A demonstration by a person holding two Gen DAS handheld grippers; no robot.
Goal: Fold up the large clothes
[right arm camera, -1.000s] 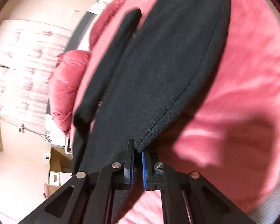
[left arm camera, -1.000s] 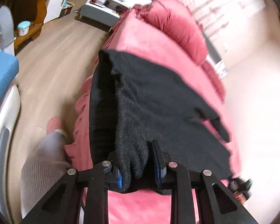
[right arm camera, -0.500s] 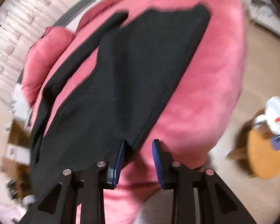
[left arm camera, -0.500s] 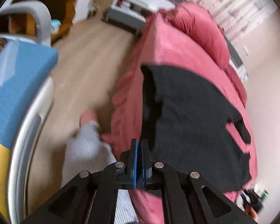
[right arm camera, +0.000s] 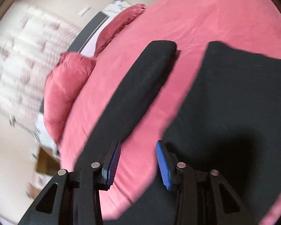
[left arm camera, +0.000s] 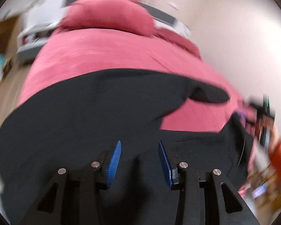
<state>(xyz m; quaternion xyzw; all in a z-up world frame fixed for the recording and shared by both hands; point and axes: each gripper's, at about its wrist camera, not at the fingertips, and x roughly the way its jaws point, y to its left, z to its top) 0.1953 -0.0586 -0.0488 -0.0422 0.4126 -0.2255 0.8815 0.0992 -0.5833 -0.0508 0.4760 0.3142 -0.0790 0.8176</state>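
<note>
Your black garment [left arm camera: 95, 116] lies spread flat on the pink bed [left arm camera: 106, 56]. In the left view its body fills the near half of the bed, with 1 sleeve [left arm camera: 208, 94] reaching out to the right over the cover. In the right view that sleeve [right arm camera: 140, 86] runs as a long strip up and away from the body [right arm camera: 234, 103], with a wedge of pink cover between the 2.

Your left tool [left arm camera: 138, 157] hangs over the garment's body with its blue pads spread; the jaws have just been opening, and nothing is between them. Your right tool [right arm camera: 137, 159] is also spread, jaws just opened further, nothing pinched; only bare pink cover shows through the gap, sleeve to one side and body to the other.

2 pink pillows [right arm camera: 69, 90] lie at the head of the bed. Both views are blurred.
</note>
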